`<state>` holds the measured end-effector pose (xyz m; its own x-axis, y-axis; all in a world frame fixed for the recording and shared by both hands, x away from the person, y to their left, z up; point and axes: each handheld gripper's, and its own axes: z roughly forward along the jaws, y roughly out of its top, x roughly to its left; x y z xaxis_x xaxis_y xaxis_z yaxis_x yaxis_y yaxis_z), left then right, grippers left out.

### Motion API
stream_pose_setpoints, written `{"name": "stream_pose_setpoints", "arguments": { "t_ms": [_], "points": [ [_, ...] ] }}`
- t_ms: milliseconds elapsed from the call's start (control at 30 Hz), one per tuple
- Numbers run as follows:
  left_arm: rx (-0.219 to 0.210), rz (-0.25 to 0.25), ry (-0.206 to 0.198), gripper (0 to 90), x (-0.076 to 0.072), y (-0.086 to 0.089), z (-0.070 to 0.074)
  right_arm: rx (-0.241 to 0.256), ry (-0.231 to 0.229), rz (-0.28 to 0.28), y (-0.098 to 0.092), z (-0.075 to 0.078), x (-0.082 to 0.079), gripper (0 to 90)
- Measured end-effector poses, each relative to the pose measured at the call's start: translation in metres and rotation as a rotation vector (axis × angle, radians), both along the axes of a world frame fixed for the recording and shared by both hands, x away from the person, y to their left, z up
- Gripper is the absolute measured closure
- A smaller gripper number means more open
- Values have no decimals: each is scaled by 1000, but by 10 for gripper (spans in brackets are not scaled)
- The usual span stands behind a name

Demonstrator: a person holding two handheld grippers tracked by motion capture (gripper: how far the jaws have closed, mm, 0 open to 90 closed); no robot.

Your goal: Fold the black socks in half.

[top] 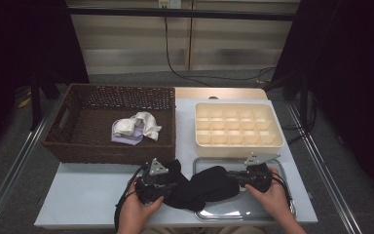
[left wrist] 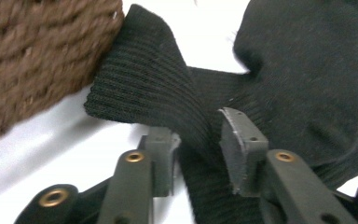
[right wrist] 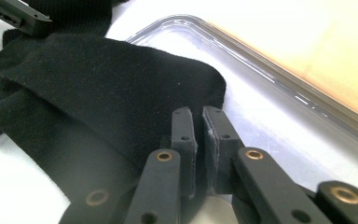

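Observation:
A black sock [top: 204, 187] lies stretched across the front of the table, its toe end over a clear tray [top: 243, 214]. My left gripper [top: 161, 184] holds the ribbed cuff end; in the left gripper view the cuff [left wrist: 140, 84] bunches between the jaws of that gripper [left wrist: 200, 135]. My right gripper [top: 233, 178] is at the toe end. In the right gripper view its jaws [right wrist: 198, 116] stand almost together, pinching the edge of the sock [right wrist: 98, 84] above the tray [right wrist: 261, 70].
A brown woven basket [top: 107, 146] holding a white cloth [top: 141, 124] and a lavender one [top: 126, 139] stands at back left, close to the left gripper [left wrist: 28, 56]. A cream compartment box [top: 238, 144] sits behind the tray.

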<state>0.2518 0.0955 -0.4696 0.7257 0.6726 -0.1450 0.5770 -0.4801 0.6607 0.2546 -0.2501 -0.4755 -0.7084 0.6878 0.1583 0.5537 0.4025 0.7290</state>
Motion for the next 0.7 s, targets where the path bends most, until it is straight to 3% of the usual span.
{"name": "stream_pose_setpoints", "arguments": {
  "t_ms": [200, 367, 700],
  "points": [
    [7, -5, 9, 567, -2, 3, -2, -11, -10, 6, 2, 0, -1, 834],
    [18, -9, -7, 556, -4, 0, -3, -5, -5, 4, 2, -1, -1, 834],
    [13, -45, 21, 782, -5, -5, 0, -12, -11, -5, 4, -1, -1, 834]
  ]
}}
